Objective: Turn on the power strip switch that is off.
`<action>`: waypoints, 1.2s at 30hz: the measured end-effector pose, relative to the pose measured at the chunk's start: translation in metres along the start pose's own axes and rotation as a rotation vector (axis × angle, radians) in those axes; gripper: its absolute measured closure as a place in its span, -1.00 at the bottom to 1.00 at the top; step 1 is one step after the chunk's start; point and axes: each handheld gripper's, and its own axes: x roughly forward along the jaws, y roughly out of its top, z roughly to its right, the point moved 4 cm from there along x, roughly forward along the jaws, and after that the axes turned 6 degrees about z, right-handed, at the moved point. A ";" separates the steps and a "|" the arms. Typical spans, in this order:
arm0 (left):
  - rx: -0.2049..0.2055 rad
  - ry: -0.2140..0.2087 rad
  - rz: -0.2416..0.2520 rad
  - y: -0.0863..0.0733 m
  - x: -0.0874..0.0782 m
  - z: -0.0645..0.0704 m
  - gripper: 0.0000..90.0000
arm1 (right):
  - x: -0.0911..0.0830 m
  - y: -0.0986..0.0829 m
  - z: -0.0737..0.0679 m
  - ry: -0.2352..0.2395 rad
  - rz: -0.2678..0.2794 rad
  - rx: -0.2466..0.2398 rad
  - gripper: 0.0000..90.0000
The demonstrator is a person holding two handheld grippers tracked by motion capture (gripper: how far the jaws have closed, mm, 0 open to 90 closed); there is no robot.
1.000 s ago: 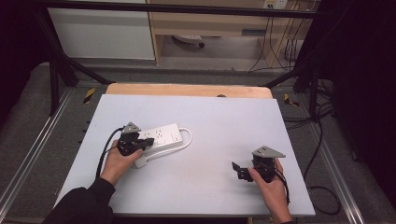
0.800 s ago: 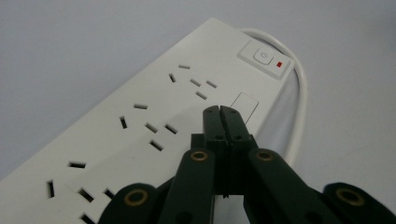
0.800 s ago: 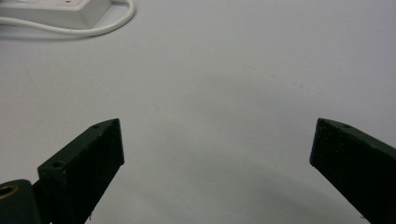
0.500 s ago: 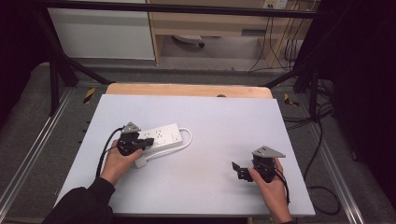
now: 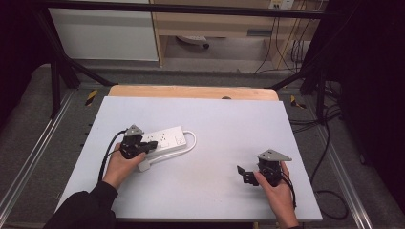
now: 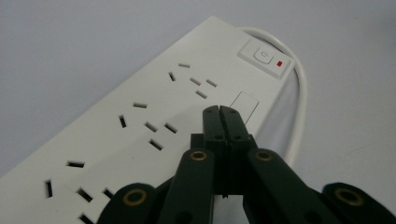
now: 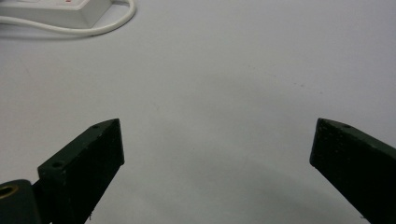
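The person's left hand point(image 5: 120, 164) comes in from the bottom left of the high view, dark sleeve at the forearm, and holds the left gripper point(image 5: 135, 144) low over the near end of a white power strip point(image 5: 165, 139). In the left gripper view its two black jaws are pressed tip to tip with nothing between them, and the left gripper point(image 6: 219, 112) points along the top face of the power strip point(image 6: 140, 126), above the socket slots. Whether the tips touch the plastic I cannot tell. The strip lies flat on the pale table point(image 5: 215, 124), left of centre, slanting up to the right. At its far end sits a switch point(image 6: 266, 58) with a small red mark beside it, and a white cable point(image 6: 299, 107) leaves that end, bends round and runs back along the strip's side. A white plug point(image 5: 144, 166) lies just beside the left hand, near the strip's front edge.

The right hand point(image 5: 277, 188) enters from the bottom right and holds the right gripper point(image 5: 244, 172) well apart from the strip, pointing left across bare table. In the right gripper view the right gripper point(image 7: 217, 144) has its jaws spread wide with only tabletop between them; the strip's end and cable loop point(image 7: 93, 28) show far off at the top left
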 end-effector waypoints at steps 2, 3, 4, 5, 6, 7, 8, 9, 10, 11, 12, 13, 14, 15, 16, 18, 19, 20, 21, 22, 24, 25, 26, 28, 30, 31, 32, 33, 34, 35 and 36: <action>0.004 -0.002 -0.006 -0.001 0.001 0.000 1.00 | 0.000 0.000 0.000 0.000 0.000 0.000 -0.92; 0.003 -0.002 -0.007 -0.001 0.002 0.000 1.00 | 0.000 0.000 0.000 0.000 0.000 0.000 -0.92; 0.004 -0.001 -0.009 -0.001 0.002 0.001 1.00 | 0.000 0.000 0.000 0.000 0.000 -0.002 -0.92; 0.005 -0.001 -0.008 -0.001 0.002 0.001 1.00 | 0.000 0.000 0.000 0.000 0.000 0.001 -0.92; 0.004 0.000 -0.008 -0.001 0.002 0.001 1.00 | 0.000 0.000 0.000 0.000 0.001 0.003 -0.92; 0.005 0.000 -0.008 -0.001 0.002 0.001 1.00 | 0.000 0.000 0.000 0.001 0.000 0.001 -0.92; 0.005 -0.001 -0.007 -0.001 0.002 0.001 1.00 | 0.000 0.000 0.000 0.001 0.000 0.001 -0.92; 0.003 -0.002 -0.007 -0.001 0.002 0.001 1.00 | 0.000 0.000 0.000 0.001 0.000 0.001 -0.92; 0.002 -0.002 -0.007 -0.001 0.002 0.000 1.00 | 0.000 0.000 0.000 0.001 0.000 0.002 -0.92; 0.001 -0.003 -0.007 -0.001 0.002 0.000 1.00 | 0.000 0.000 0.000 0.001 0.000 0.002 -0.92; 0.000 -0.002 -0.006 -0.001 0.002 0.000 1.00 | -0.001 0.000 0.000 0.002 -0.001 0.003 -0.92; -0.002 -0.003 -0.005 -0.001 0.002 0.000 1.00 | -0.001 0.000 0.000 0.001 0.001 0.002 -0.92; -0.002 -0.003 -0.005 -0.001 0.002 0.000 1.00 | -0.001 0.000 0.000 0.001 0.001 0.002 -0.92; -0.002 -0.003 -0.005 -0.001 0.002 0.000 1.00 | -0.001 0.000 0.000 0.001 0.001 0.000 -0.92; -0.002 -0.002 -0.005 -0.001 0.002 0.000 1.00 | -0.001 0.000 0.000 0.001 0.001 0.000 -0.92; -0.002 -0.001 -0.004 -0.001 0.002 0.000 1.00 | -0.001 0.000 0.000 0.000 0.001 0.000 -0.92; -0.002 -0.001 -0.003 0.000 0.002 0.000 1.00 | -0.001 0.000 0.000 0.001 0.001 0.000 -0.92; 0.000 -0.001 -0.003 0.000 0.002 0.000 1.00 | -0.001 0.000 0.000 0.001 0.001 0.000 -0.92; 0.001 -0.001 -0.003 0.000 0.002 0.000 1.00 | -0.001 0.000 0.000 0.001 0.002 0.000 -0.92; 0.000 0.000 -0.002 0.000 0.002 0.000 1.00 | -0.001 0.000 0.000 0.001 0.002 0.000 -0.92; -0.003 0.001 0.000 0.000 0.002 0.000 1.00 | -0.001 0.000 0.001 0.001 0.003 0.001 -0.92; -0.002 0.001 0.000 0.000 0.002 0.000 1.00 | -0.001 0.000 0.001 0.000 0.004 -0.001 -0.92; -0.003 0.001 0.000 0.000 0.002 0.000 1.00 | -0.001 0.000 0.001 0.000 0.004 -0.001 -0.92; -0.005 0.003 0.001 0.000 0.002 0.000 1.00 | -0.001 0.000 0.001 0.000 0.005 -0.001 -0.92; -0.010 0.000 0.007 0.000 0.001 0.000 1.00 | -0.001 0.000 0.001 0.001 0.004 0.001 -0.92; -0.009 0.003 0.012 0.001 0.000 0.000 1.00 | -0.001 0.000 0.001 0.001 0.005 -0.001 -0.92; -0.009 0.003 0.017 0.002 0.000 0.000 1.00 | -0.001 0.000 0.001 0.000 0.006 -0.001 -0.92; -0.009 0.001 0.021 0.002 -0.001 0.000 1.00 | -0.001 0.000 0.001 0.000 0.005 -0.002 -0.92; -0.009 0.002 0.025 0.002 -0.001 -0.001 1.00 | -0.001 0.000 0.001 0.000 0.005 -0.001 -0.92; -0.010 0.002 0.026 0.002 -0.001 -0.001 1.00 | -0.001 0.000 0.000 0.000 0.004 -0.002 -0.92; -0.009 0.002 0.025 0.002 -0.001 -0.001 1.00 | -0.001 0.000 0.000 0.000 0.004 -0.002 -0.92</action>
